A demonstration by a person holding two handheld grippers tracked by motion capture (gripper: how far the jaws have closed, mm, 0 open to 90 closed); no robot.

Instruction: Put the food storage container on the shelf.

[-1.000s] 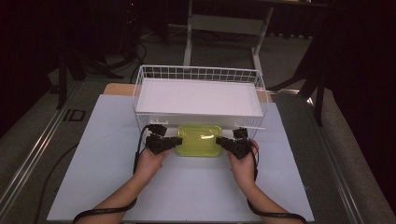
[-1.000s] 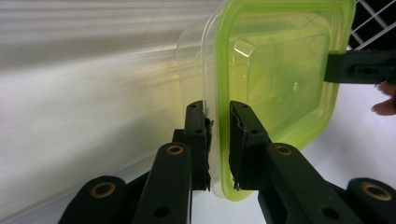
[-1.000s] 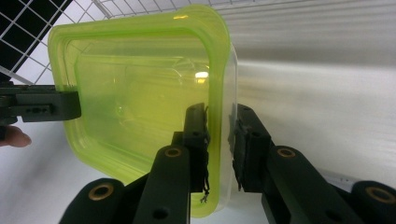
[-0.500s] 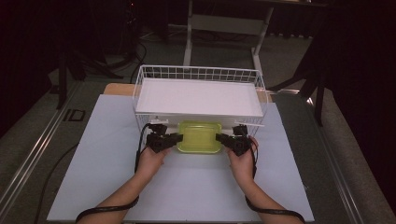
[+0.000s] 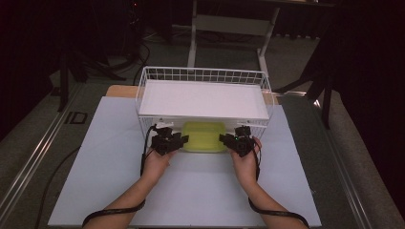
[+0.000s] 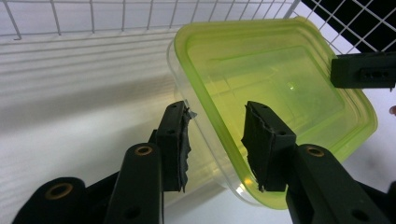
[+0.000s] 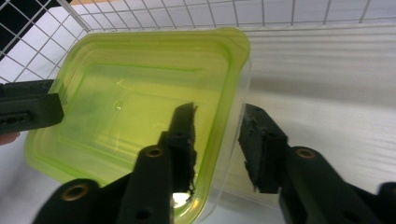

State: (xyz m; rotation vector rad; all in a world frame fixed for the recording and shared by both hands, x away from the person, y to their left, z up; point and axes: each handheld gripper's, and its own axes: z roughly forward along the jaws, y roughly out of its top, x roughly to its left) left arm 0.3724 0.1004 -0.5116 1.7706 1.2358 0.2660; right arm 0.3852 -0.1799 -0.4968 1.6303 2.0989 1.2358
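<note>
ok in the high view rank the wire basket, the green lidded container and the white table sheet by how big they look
1. white table sheet
2. wire basket
3. green lidded container, though it sits partly under the basket's white shelf, so part of it is hidden

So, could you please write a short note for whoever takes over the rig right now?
Left gripper: jaws straddle the box's left rim, have just been opening, pads clear of it.
Right gripper: the same on the right rim, just been opening, not gripping.
Box: green lid on, resting under the basket's white shelf, on the table sheet.
Done: box appears placed and let go.
Left: probably draw both grippers back clear of the rim.
</note>
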